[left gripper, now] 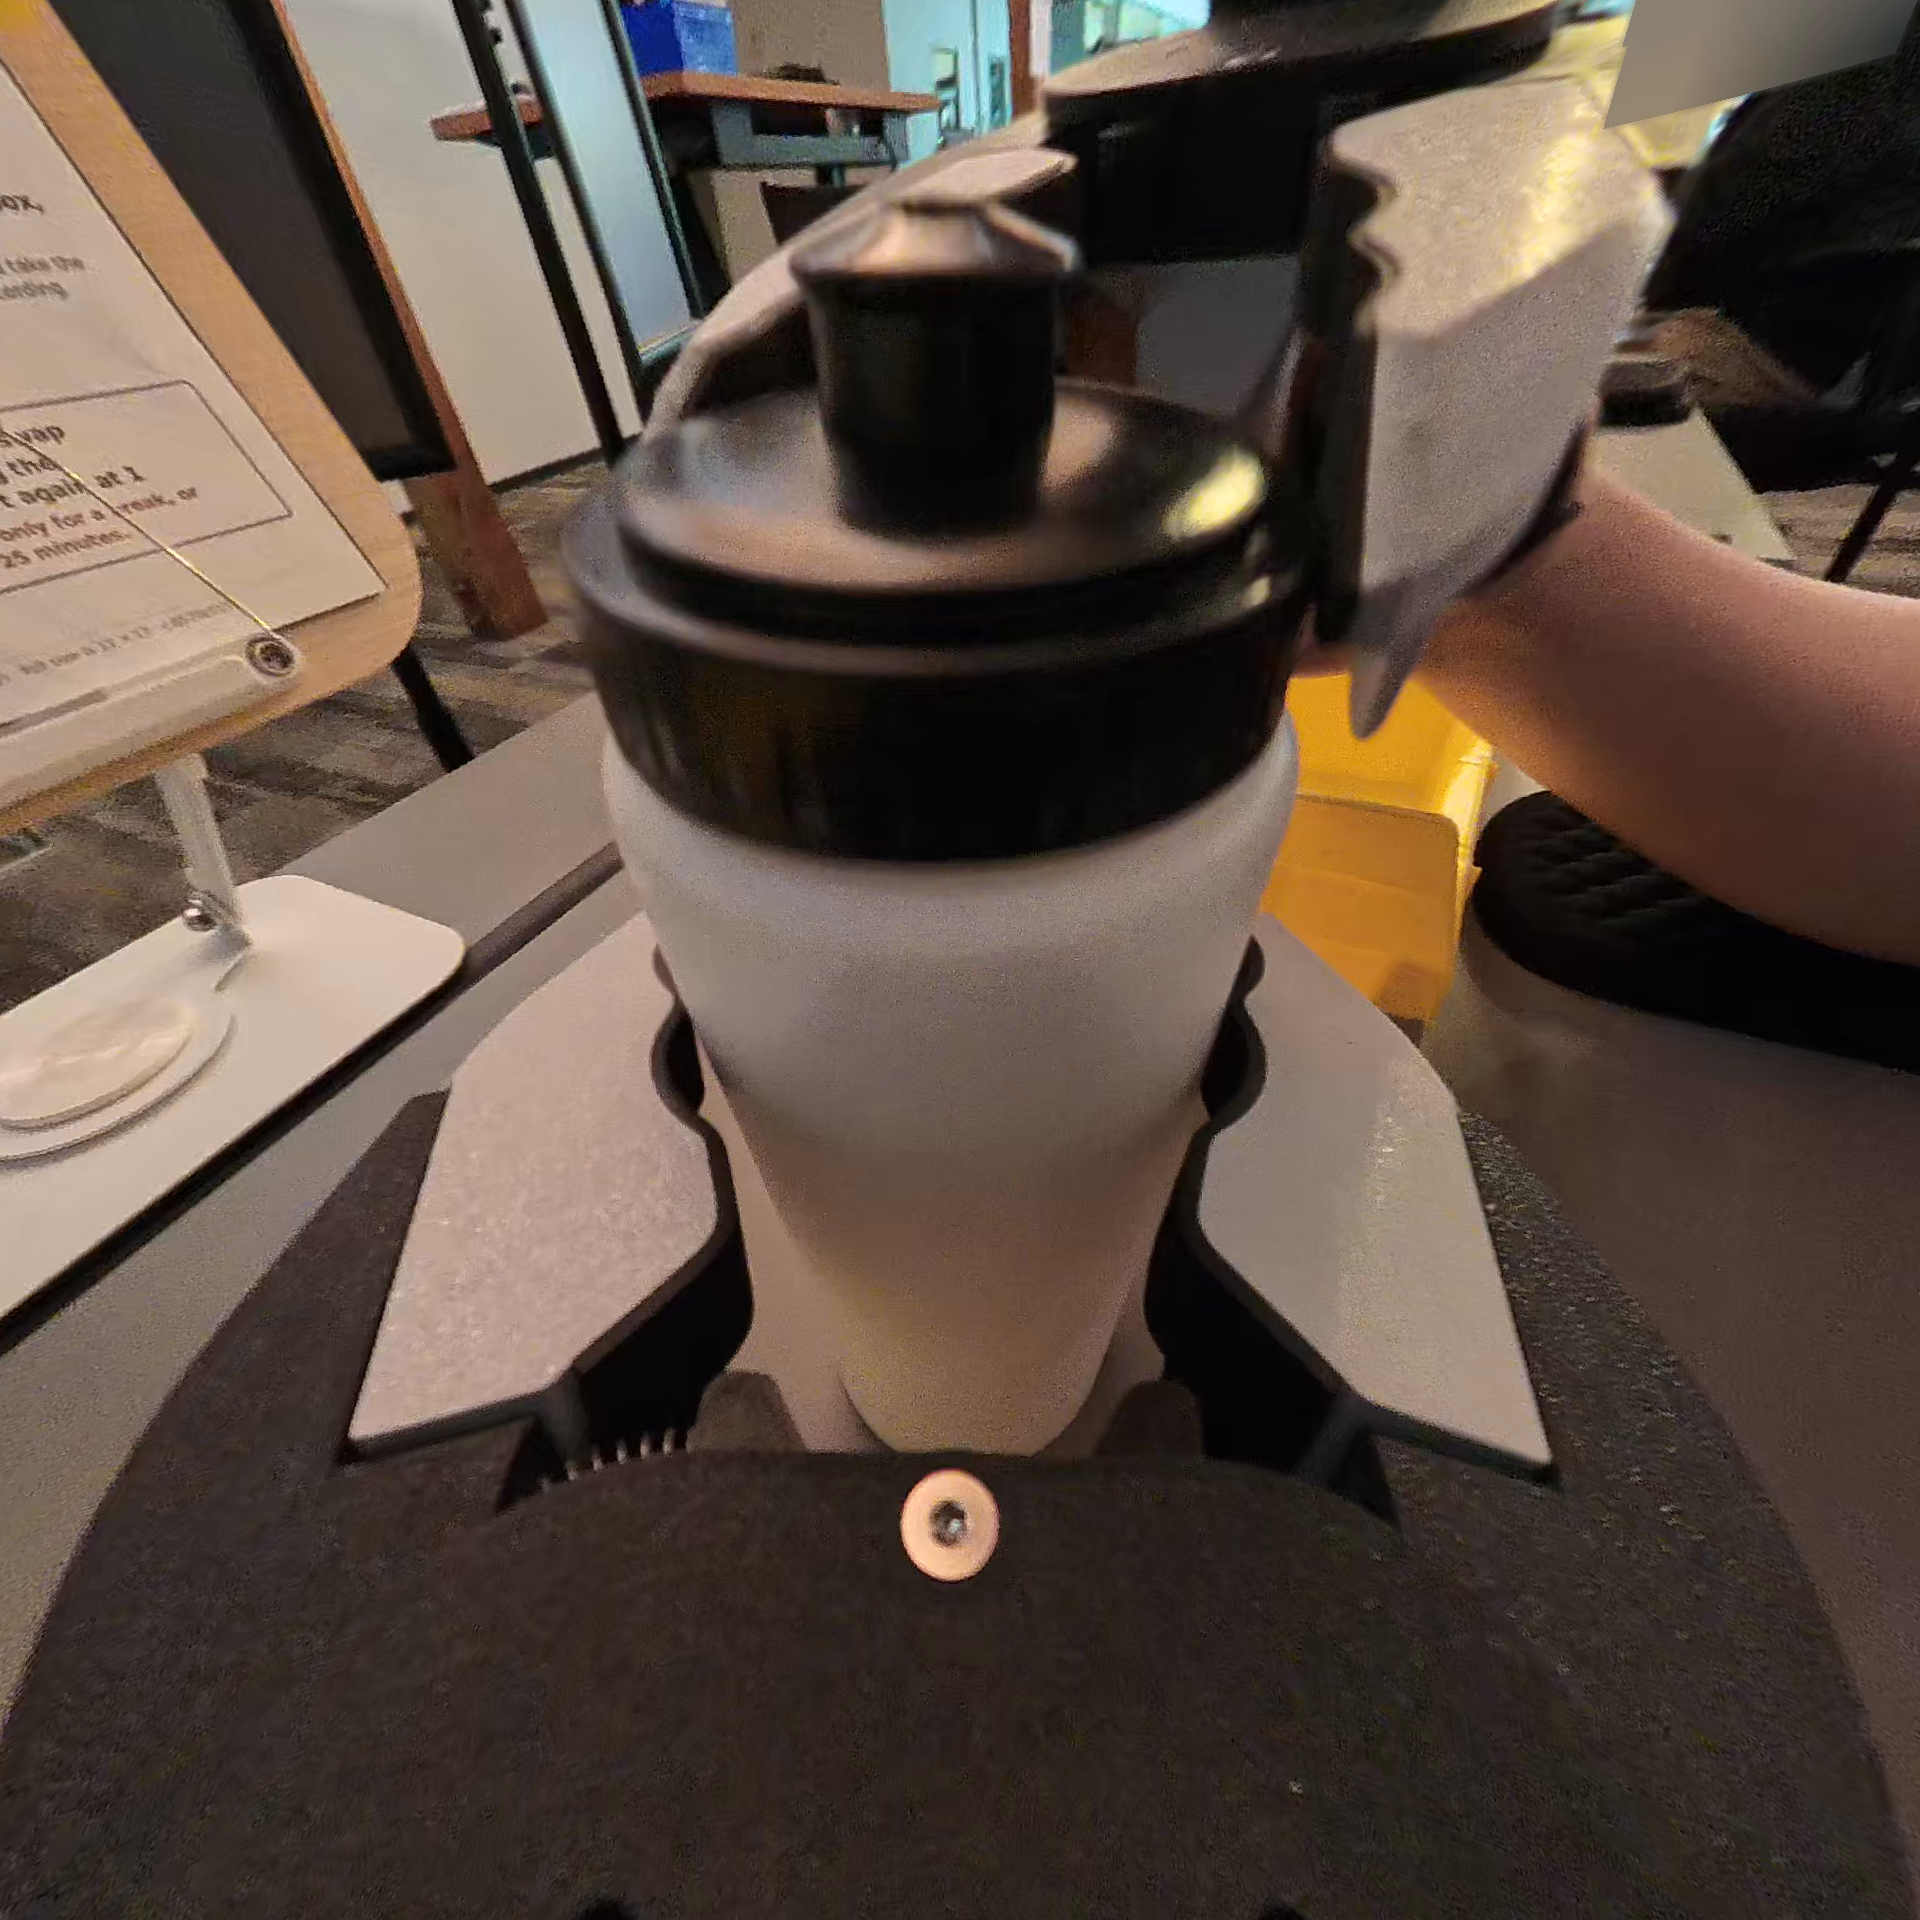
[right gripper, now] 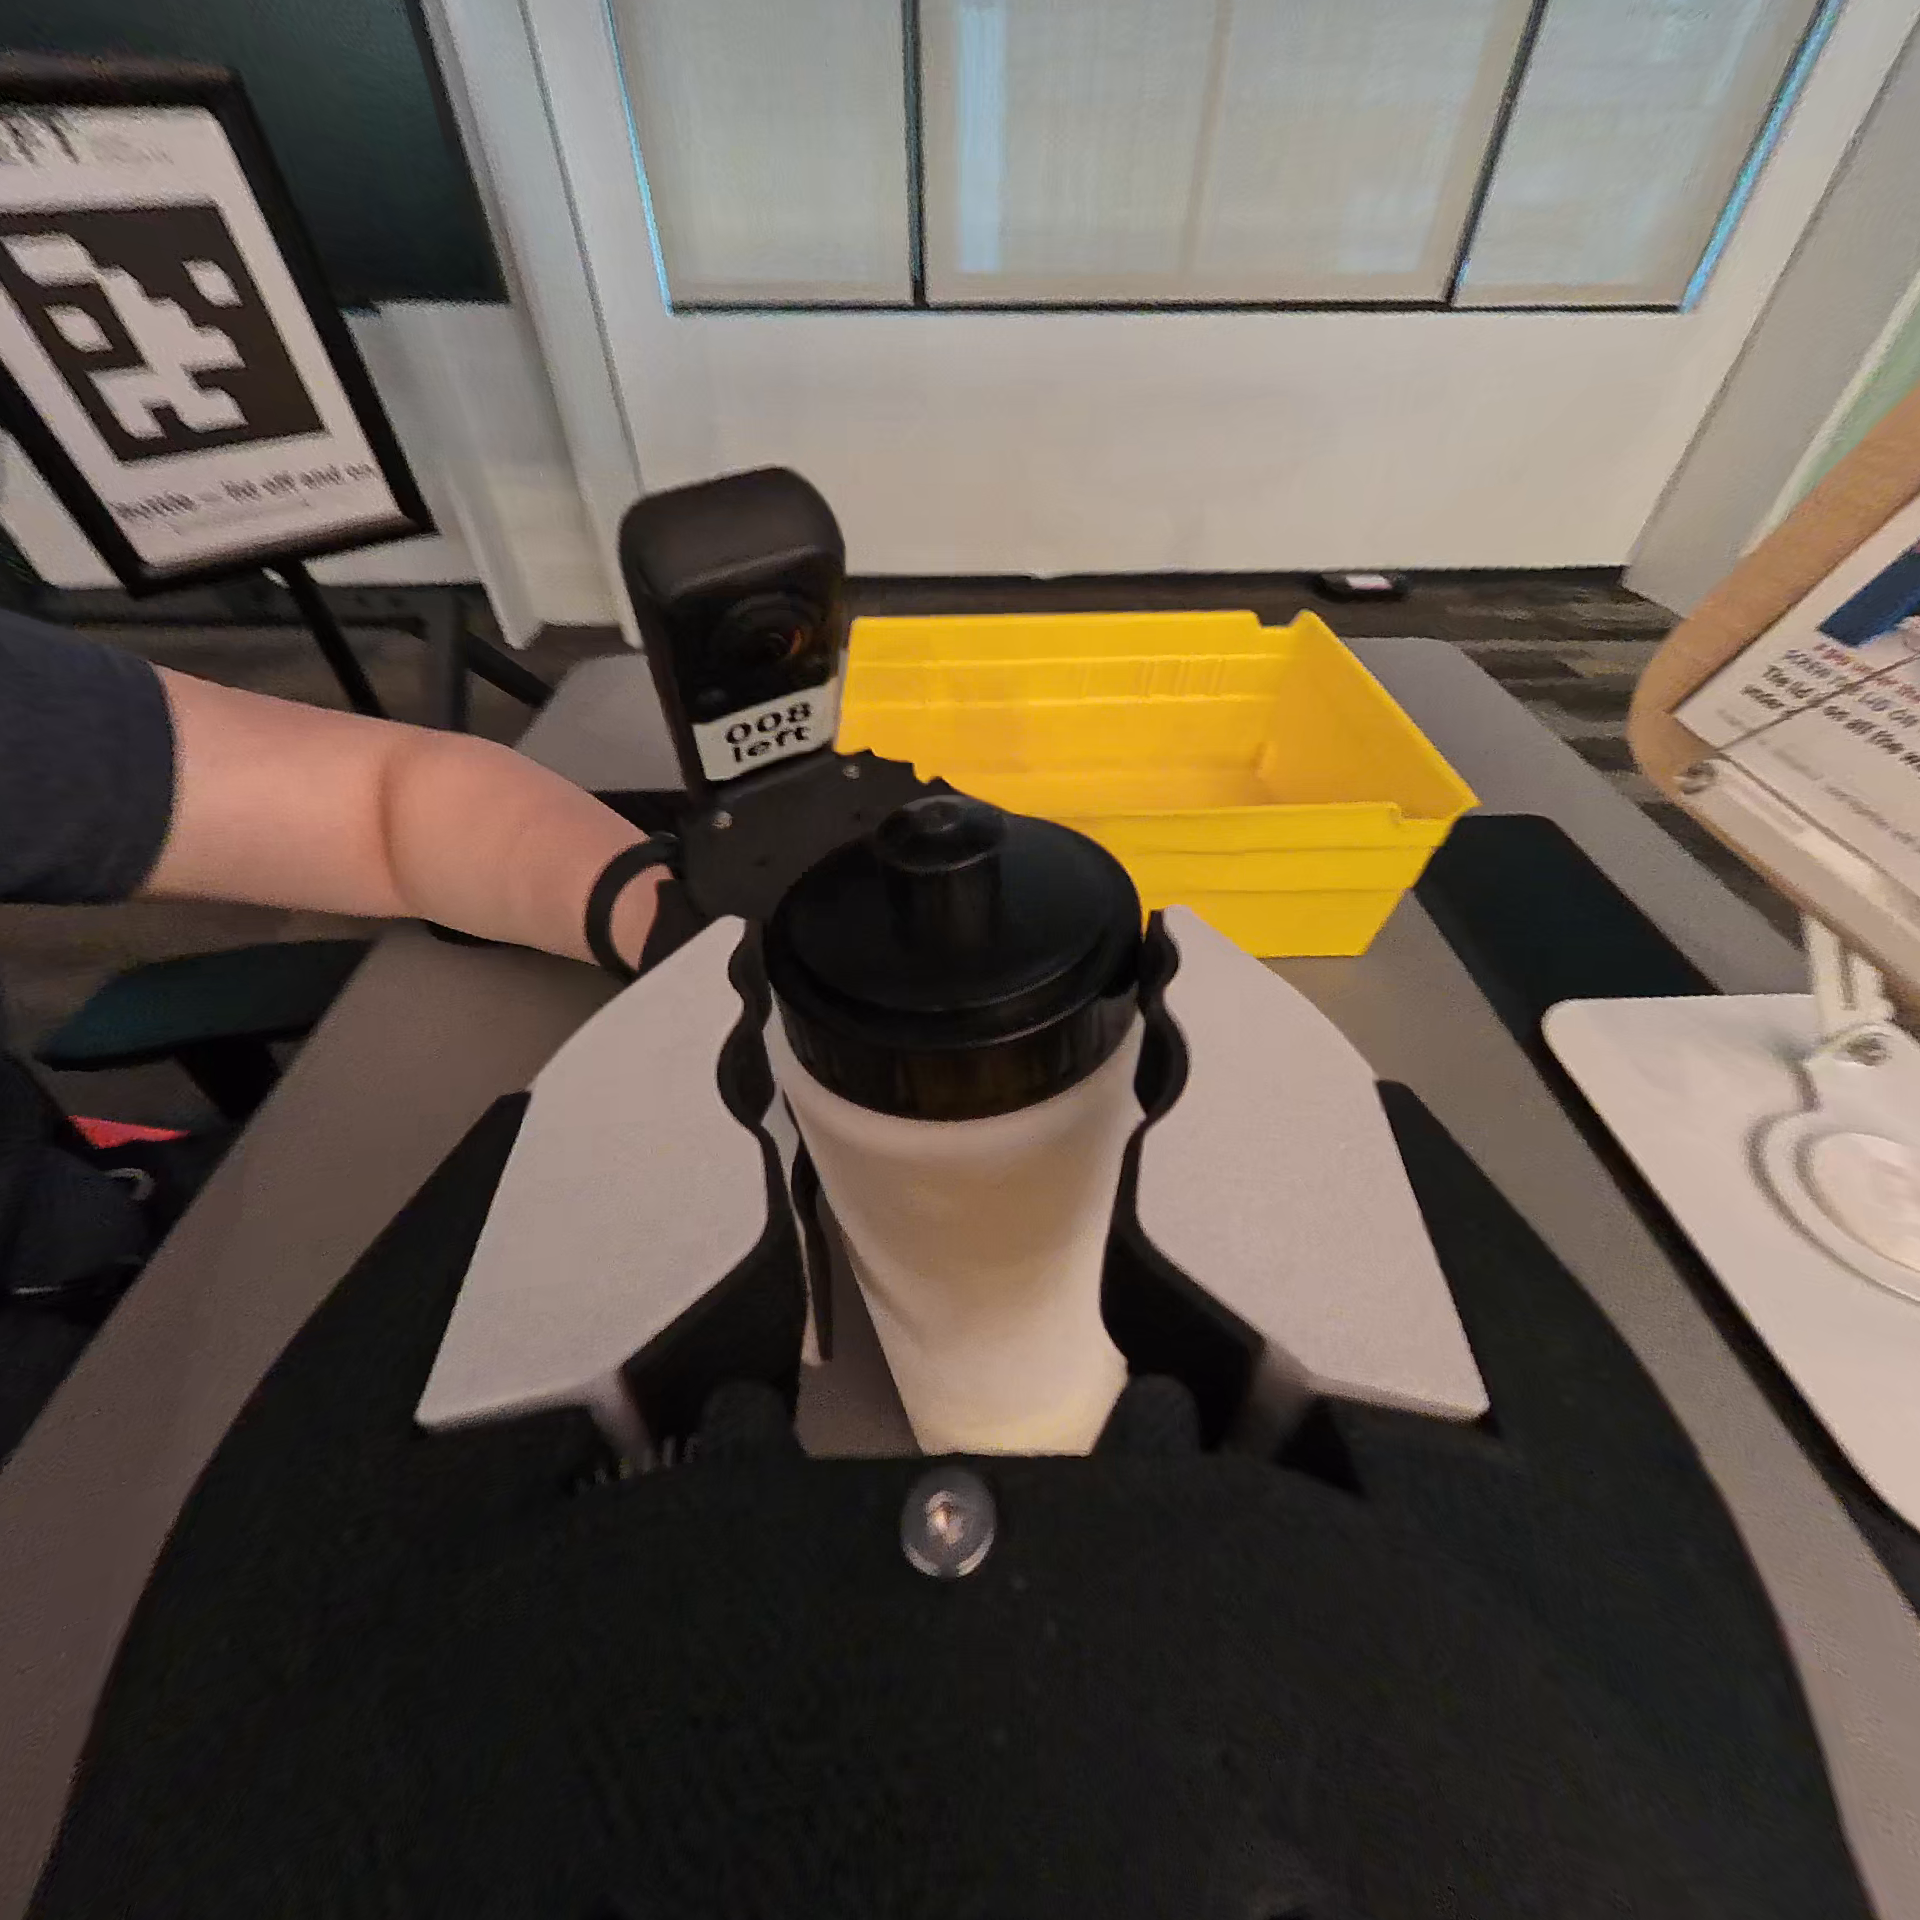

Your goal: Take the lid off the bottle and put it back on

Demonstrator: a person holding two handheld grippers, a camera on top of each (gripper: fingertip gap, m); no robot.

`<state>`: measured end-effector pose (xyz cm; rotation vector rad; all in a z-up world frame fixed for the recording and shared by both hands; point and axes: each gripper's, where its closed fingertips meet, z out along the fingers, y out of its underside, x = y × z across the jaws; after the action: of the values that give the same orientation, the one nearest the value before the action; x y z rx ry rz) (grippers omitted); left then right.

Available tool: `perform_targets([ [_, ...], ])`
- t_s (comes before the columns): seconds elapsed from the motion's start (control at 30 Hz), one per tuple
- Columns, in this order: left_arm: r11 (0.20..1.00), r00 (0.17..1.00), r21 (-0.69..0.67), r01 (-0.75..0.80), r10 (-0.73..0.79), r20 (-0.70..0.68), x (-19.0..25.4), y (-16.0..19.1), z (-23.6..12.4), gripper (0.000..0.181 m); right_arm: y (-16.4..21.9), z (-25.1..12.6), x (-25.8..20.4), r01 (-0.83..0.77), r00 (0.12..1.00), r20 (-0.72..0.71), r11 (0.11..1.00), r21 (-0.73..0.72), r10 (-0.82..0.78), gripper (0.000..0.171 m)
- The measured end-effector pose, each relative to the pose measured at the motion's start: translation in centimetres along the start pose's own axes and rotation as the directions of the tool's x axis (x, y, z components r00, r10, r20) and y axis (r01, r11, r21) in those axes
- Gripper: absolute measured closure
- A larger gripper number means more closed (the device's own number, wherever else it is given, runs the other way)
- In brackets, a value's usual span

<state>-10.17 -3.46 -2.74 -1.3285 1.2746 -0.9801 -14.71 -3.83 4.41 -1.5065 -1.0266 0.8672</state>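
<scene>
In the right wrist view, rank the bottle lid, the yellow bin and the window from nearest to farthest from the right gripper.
1. Black lid: between the right gripper's fingertips, on the white bottle.
2. Yellow bin: behind the bottle, slightly right, on the table.
3. Window: on the far wall, beyond the table.

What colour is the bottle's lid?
Black lid on a white bottle; clearest in the right wrist view.

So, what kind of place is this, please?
Probably an office or lab room set up for recording: a grey table with a yellow bin, a framed black-and-white marker sign on a stand, and desks farther back.
</scene>
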Motion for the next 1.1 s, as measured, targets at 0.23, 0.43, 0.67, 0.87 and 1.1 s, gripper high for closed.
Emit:
perform_targets([
  [0.23, 0.993, 0.998, -0.118, 0.026, -0.032, -0.054, 1.1, 3.1, 1.5, 0.082, 0.2, -1.0, 0.2, -0.058, 0.995, 0.087, 0.997, 0.042, 0.055, 0.101],
  [0.43, 0.981, 0.999, -0.191, 0.031, -0.036, -0.024, 1.0, 3.5, 1.6, 0.084, 0.6, -0.8, 0.5, -0.006, 1.0, -0.021, 0.997, -0.072, 0.004, 0.1],
  [0.67, 0.97, 0.997, -0.229, 0.079, -0.076, 0.024, 0.4, 3.6, 1.6, 0.085, 0.5, -0.7, 1.0, 0.001, 0.996, -0.083, 0.996, -0.094, -0.009, 0.102],
  [0.87, 0.968, 0.994, -0.227, 0.105, -0.106, 0.011, 0.5, 3.5, 1.6, 0.084, 0.2, -0.3, 1.2, 0.002, 0.994, -0.108, 0.997, -0.074, -0.01, 0.102],
  [1.1, 0.968, 0.976, -0.132, 0.215, -0.219, -0.011, -0.5, 1.0, 0.1, 0.084, 1.5, 0.2, 2.8, -0.076, 0.99, -0.12, 0.997, -0.02, 0.073, 0.081],
])
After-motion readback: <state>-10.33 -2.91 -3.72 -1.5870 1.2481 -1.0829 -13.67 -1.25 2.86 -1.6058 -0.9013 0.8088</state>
